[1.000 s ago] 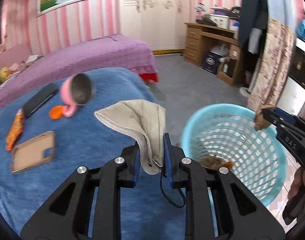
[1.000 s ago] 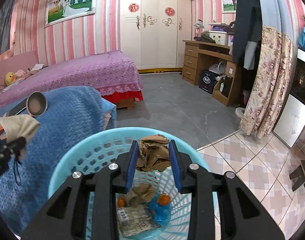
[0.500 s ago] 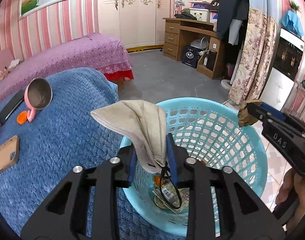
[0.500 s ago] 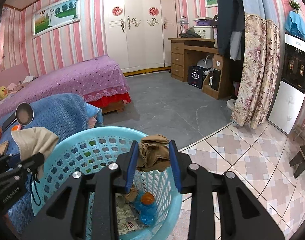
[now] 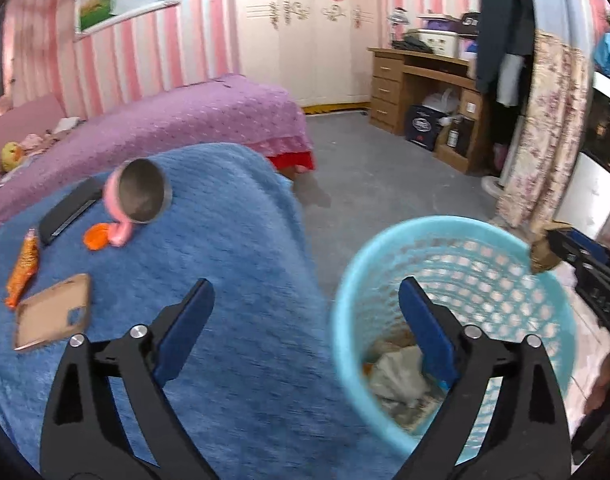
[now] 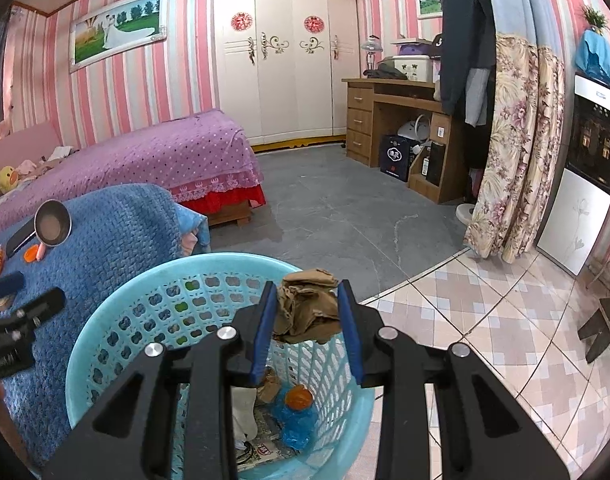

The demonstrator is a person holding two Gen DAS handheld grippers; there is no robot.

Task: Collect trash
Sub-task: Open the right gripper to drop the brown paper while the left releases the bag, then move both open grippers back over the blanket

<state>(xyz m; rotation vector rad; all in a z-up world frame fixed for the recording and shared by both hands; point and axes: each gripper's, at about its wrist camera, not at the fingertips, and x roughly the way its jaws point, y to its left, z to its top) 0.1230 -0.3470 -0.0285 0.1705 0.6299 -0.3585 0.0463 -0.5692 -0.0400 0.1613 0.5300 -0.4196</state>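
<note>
Pink-striped bedroom: left tool (image 5: 305,312), jaws opening with nothing between them, beside the round turquoise plastic basket (image 6: 117,308); right tool (image 6: 307,308) pinches crumpled brown paper (image 6: 307,312) above it.

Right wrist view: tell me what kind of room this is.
Most likely a home bedroom: a bed under a purple spread, a tall white wardrobe against the striped wall, and a wooden desk with drawers.
</note>
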